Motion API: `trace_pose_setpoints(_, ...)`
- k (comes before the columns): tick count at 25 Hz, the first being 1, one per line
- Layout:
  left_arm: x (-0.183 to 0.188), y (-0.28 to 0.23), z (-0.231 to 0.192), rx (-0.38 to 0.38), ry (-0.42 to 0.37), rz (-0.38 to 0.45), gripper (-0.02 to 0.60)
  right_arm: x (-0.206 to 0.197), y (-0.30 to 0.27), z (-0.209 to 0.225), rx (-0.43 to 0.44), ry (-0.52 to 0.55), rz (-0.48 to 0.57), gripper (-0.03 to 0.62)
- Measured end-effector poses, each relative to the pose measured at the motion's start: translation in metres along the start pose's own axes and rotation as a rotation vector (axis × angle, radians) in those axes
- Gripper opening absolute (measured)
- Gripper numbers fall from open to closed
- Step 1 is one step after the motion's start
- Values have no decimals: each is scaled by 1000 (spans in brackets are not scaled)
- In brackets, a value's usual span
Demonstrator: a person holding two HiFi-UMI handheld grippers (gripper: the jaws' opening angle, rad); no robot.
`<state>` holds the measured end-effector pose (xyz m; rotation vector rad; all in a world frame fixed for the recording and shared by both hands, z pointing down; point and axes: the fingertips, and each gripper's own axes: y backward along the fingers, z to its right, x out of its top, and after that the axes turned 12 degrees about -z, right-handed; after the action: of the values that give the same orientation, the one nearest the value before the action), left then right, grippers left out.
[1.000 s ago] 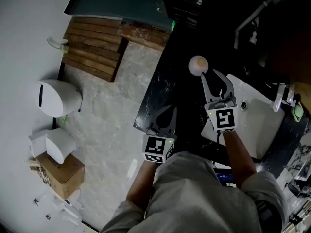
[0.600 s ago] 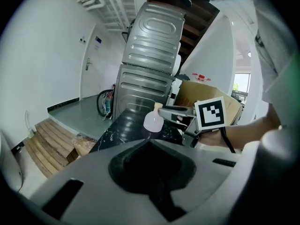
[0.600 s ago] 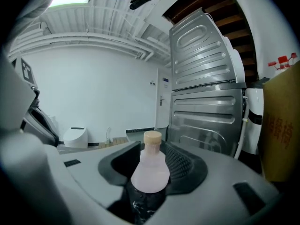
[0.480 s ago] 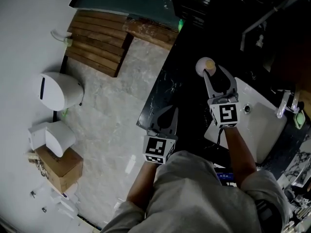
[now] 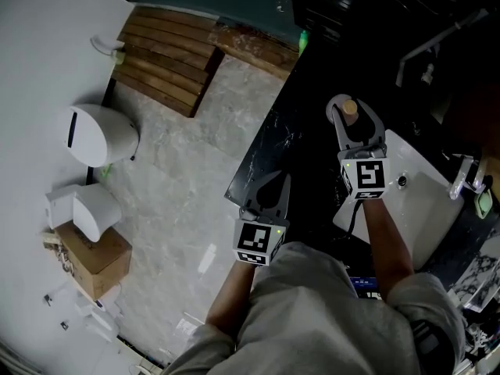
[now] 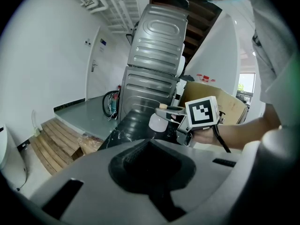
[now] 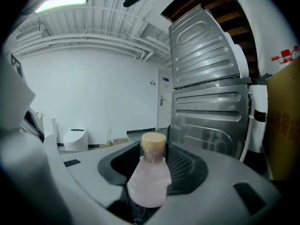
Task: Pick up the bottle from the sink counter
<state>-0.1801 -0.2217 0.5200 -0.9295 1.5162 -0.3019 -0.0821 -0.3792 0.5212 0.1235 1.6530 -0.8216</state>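
On the black, white-veined stone bench (image 5: 285, 143) stands one small frosted pale-pink bottle with a round tan cap (image 7: 149, 172), upright toward the bench's far end. Two grippers are over the bench. The right gripper (image 5: 353, 116) reaches to that far end. Its jaws have just been opening and now stand wide, one on each side of the bottle, which rises between them unsqueezed. The left gripper (image 5: 273, 184) hangs over the bench's floor-side edge, its jaws brought together with nothing between them. One white rectangular sink basin (image 5: 426, 201) occupies the bench's right part.
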Motion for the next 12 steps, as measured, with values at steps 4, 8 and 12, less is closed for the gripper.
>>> trace_pose_setpoints(4, -2, 2, -5, 12, 11, 4, 12, -1, -5, 0, -6, -9, 7, 163)
trace_pose_setpoints(8, -7, 4, -6, 18, 18, -3, 12, 1, -7, -1, -3, -11, 11, 163)
trace_pose_setpoints(12, -9, 6, -8, 25, 24, -7, 12, 4, -10, 1, -2, -22, 16, 162)
